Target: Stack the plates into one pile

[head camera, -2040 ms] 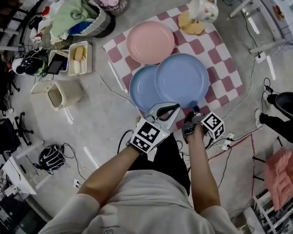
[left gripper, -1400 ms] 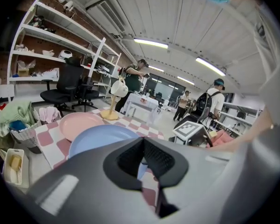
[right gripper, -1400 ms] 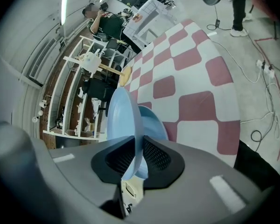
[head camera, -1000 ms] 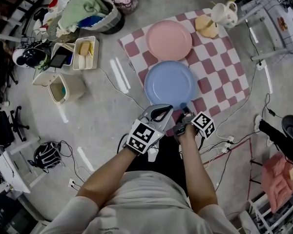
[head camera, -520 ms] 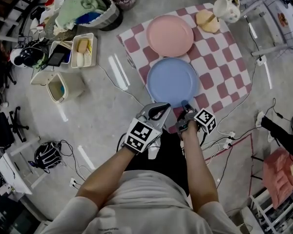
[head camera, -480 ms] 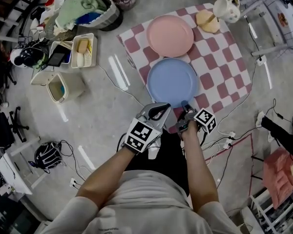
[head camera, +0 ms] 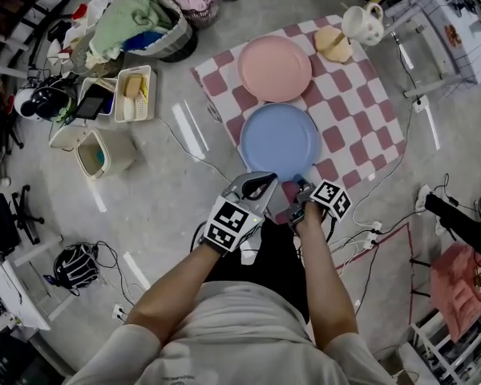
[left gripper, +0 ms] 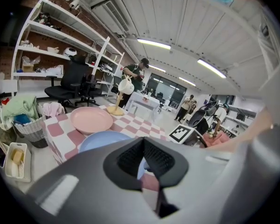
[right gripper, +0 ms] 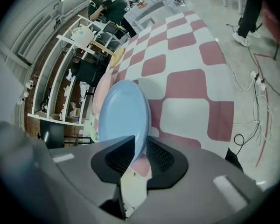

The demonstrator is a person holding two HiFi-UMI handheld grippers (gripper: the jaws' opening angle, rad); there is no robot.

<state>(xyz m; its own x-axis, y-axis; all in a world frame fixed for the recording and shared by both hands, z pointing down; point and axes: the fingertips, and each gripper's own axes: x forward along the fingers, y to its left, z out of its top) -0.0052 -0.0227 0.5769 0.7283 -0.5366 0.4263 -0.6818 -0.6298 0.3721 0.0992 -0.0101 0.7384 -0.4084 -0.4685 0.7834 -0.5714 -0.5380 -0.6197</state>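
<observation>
Plates lie on a red-and-white checked cloth (head camera: pixel 361 111) spread on the floor, seen from above the person handling them. The blue plate (head camera: pixel 279 139) lies at the cloth's near edge. The pink plate (head camera: pixel 275 68) lies just beyond it toward the far edge, their rims almost touching.

The right gripper (head camera: pixel 302 184) has its jaws closed on the near rim of the blue plate. The left gripper (head camera: pixel 260 184) hovers just beside it over the same edge, jaws together with nothing between them.

The step in hand looks like moving the blue plate onto the pink one. A one-sided rim grip will let the plate droop, so it should be kept level, carried low and set down centred. The left gripper could steady the rim.

Nothing lies between the two plates. A white jug (head camera: pixel 361 24) and a flat tan object (head camera: pixel 333 44) sit at the cloth's far right corner, clear of the path.

Off the cloth's left edge are a laundry basket (head camera: pixel 140 22), a white tray (head camera: pixel 132 93) and a small bin (head camera: pixel 104 152). Cables (head camera: pixel 369 231) trail on the floor near the cloth's near corner.
</observation>
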